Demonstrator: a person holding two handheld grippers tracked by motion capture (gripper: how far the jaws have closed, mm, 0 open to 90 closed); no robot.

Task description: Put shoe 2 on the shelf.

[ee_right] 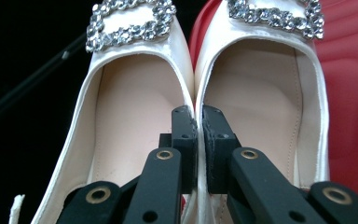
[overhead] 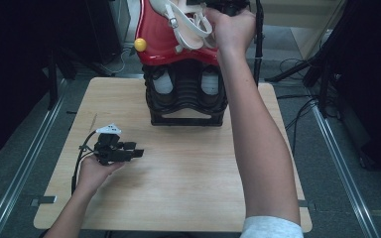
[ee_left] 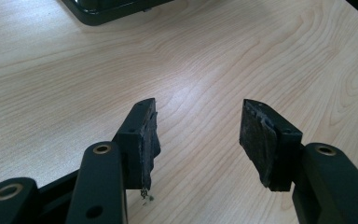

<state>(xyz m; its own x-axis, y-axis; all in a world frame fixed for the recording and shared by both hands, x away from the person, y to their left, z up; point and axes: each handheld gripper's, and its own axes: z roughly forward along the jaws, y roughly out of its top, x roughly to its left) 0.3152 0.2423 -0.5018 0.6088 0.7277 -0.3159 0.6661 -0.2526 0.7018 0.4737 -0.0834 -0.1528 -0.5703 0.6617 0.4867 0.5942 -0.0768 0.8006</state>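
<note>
A pair of white shoes [ee_right: 130, 102] with rhinestone buckles [ee_right: 130, 21] is held side by side, their inner walls pressed together. My right gripper [ee_right: 199, 112] is shut on those two inner walls. In the high view the white shoes [overhead: 188, 25] hang at the top, over a red glossy object [overhead: 158, 39] with a yellow knob [overhead: 140, 44], and my right gripper [overhead: 218, 9] is mostly hidden by the hand. My left gripper [overhead: 138, 151] rests low over the left of the wooden table [overhead: 178, 173], pointing right. Its jaws stand open around nothing, in the left gripper view [ee_left: 198, 121] too.
A black rack [overhead: 186, 99] stands at the table's far middle with the red object on top and white shoes on its lower shelf. Its base corner [ee_left: 107, 9] lies ahead of the left gripper. Dark stands and cables surround the table.
</note>
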